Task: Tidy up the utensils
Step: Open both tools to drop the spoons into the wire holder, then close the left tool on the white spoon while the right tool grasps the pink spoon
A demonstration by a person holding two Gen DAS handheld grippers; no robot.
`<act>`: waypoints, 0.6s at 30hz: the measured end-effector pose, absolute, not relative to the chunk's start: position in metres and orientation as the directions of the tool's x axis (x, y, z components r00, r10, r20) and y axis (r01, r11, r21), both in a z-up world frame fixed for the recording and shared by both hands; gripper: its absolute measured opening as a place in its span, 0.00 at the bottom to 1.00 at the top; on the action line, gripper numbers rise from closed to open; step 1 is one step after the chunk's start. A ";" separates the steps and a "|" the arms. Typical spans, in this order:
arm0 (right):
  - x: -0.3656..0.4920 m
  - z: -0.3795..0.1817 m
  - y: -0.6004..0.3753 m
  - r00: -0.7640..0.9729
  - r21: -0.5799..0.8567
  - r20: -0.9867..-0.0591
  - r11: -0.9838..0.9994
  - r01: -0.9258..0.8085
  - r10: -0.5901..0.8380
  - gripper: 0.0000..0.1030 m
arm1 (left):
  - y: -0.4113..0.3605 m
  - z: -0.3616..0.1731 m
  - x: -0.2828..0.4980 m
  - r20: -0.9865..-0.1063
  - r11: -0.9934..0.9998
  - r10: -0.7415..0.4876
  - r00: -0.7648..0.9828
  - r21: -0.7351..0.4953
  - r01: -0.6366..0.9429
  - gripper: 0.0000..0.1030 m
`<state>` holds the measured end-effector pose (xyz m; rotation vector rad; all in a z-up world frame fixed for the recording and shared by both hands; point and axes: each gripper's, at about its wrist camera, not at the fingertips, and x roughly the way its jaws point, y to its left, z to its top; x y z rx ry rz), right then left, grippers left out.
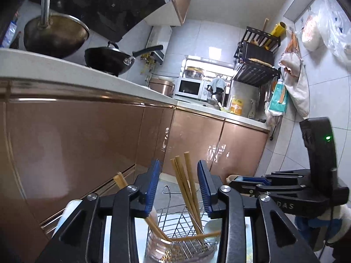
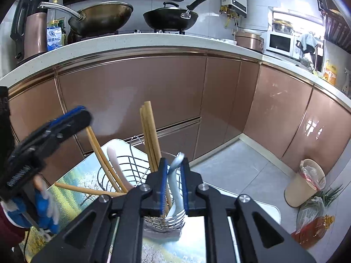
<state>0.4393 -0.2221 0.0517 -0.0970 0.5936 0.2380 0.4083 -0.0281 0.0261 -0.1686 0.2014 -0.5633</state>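
Left wrist view: your left claw [image 1: 179, 188] stands spread, its pads clear of the three upright chopsticks [image 1: 186, 184] between them in the wire caddy [image 1: 175, 236] (light, stiff, slippery; pinch mid-shaft).

Right wrist view: your right claw [image 2: 174, 188] is narrowly parted around one pale spoon [image 2: 175, 182], glossy and breakable; whether it pinches, I cannot tell.

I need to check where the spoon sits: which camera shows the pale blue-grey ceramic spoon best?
The right wrist view: the pale blue-grey ceramic spoon stands between the right gripper pads, in the wire utensil holder. The left wrist view does not show it clearly.
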 end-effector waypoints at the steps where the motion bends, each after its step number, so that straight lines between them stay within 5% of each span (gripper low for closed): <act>1: 0.436 0.056 -0.223 0.804 -0.021 -0.562 0.969 -0.247 0.193 0.16 | -0.022 0.031 0.402 -0.148 0.835 -0.541 0.828 -0.218 0.506 0.41; 9: 0.386 0.086 -0.223 0.814 -0.010 -0.543 0.968 -0.251 0.206 0.18 | 0.012 0.039 0.374 -0.325 0.860 -0.507 0.798 -0.250 0.445 0.43; 18: 0.364 -0.004 -0.197 0.497 0.188 -0.799 0.926 -0.327 0.338 0.18 | 0.023 -0.030 0.391 -0.615 0.847 -0.532 0.582 -0.391 0.361 0.45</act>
